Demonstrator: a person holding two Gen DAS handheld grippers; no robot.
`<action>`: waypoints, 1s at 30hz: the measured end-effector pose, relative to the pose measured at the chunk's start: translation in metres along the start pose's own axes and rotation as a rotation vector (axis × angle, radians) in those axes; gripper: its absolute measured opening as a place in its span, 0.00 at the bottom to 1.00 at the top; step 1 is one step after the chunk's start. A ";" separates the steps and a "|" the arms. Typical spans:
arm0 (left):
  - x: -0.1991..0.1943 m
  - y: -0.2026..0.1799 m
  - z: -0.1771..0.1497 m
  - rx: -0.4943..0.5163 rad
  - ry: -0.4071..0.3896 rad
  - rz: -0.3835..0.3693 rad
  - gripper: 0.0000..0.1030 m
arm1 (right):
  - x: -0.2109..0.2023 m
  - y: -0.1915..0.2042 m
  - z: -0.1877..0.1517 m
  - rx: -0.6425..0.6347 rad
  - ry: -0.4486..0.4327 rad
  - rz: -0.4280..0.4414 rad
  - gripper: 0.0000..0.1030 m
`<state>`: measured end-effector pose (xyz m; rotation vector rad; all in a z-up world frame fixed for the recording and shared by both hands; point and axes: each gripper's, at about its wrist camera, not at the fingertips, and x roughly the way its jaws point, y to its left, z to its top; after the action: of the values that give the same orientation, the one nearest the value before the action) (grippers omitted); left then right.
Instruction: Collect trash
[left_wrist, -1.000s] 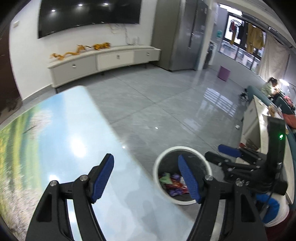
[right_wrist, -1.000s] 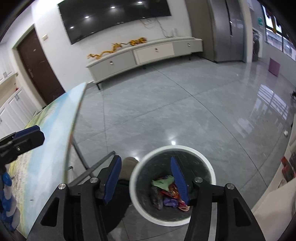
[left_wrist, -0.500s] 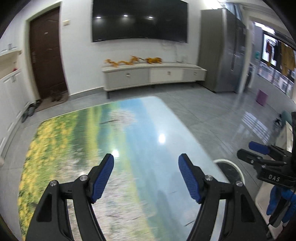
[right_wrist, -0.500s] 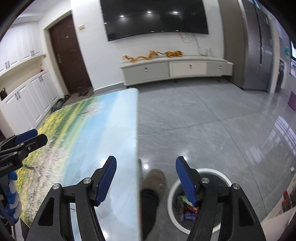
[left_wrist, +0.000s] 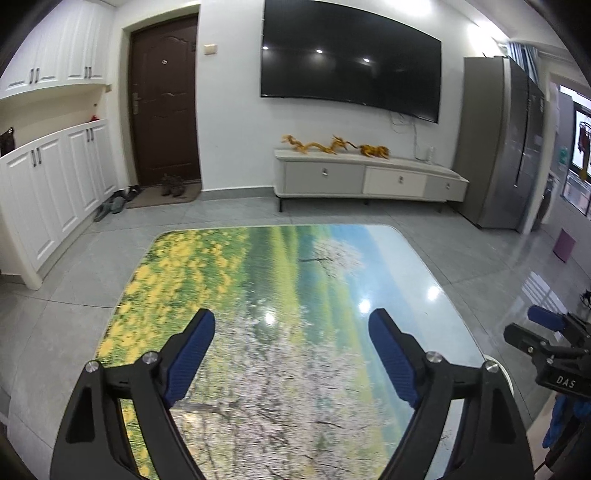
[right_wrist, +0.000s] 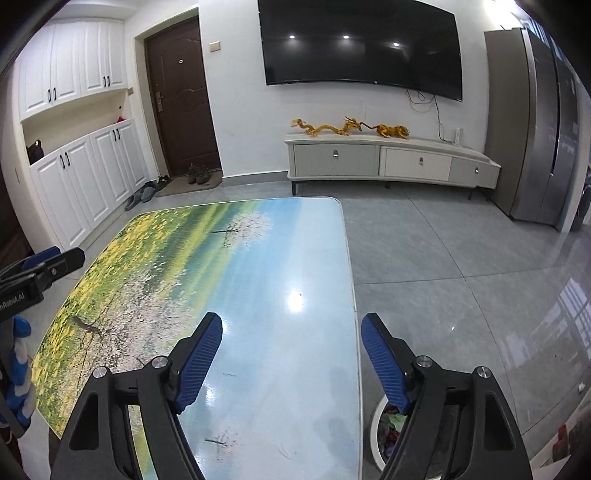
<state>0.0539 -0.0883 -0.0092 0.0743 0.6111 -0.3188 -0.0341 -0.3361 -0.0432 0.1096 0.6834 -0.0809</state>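
Hovering above a glossy table (left_wrist: 280, 280) printed with a landscape of yellow flowers, blossom and sky, the left gripper (left_wrist: 291, 354) is seen with its blue-padded jaws well apart and widening, and nothing is held between them. The right gripper (right_wrist: 291, 354) is likewise poised over the near right part of the same table (right_wrist: 258, 266), its jaws apart and widening too, with nothing between the pads. In the left wrist view the right gripper (left_wrist: 543, 343) is also seen at the right edge, beyond the table's right side.

The task's trash (right_wrist: 393, 421) is found in a white-rimmed bin (right_wrist: 373, 432) on the grey tiled floor (right_wrist: 443, 258), just beside the table's near right corner; only a slice of the bin is shown, behind the right gripper's right finger, and crumpled coloured wrappers are made out inside it. In the left wrist view just a sliver of the bin's rim (left_wrist: 504, 373) is visible past the table's right edge.

On the far wall a large dark television (left_wrist: 351, 59) is mounted above a low white cabinet (left_wrist: 369, 181) on which golden dragon figures (left_wrist: 317, 146) are set. A brown door (left_wrist: 166, 103) is placed to the left of it, with shoes (left_wrist: 173, 184) on a mat below.
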 end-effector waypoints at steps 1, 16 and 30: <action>-0.002 0.004 0.000 -0.003 -0.004 0.007 0.83 | -0.001 0.002 0.000 0.000 -0.001 -0.001 0.76; -0.013 0.028 0.000 -0.032 -0.065 0.102 0.92 | 0.004 0.005 0.000 0.014 -0.039 -0.065 0.98; -0.014 0.027 -0.001 -0.032 -0.099 0.182 1.00 | 0.007 -0.005 -0.002 0.026 -0.073 -0.123 1.00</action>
<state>0.0513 -0.0583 -0.0031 0.0824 0.5071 -0.1351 -0.0308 -0.3413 -0.0492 0.0887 0.6157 -0.2108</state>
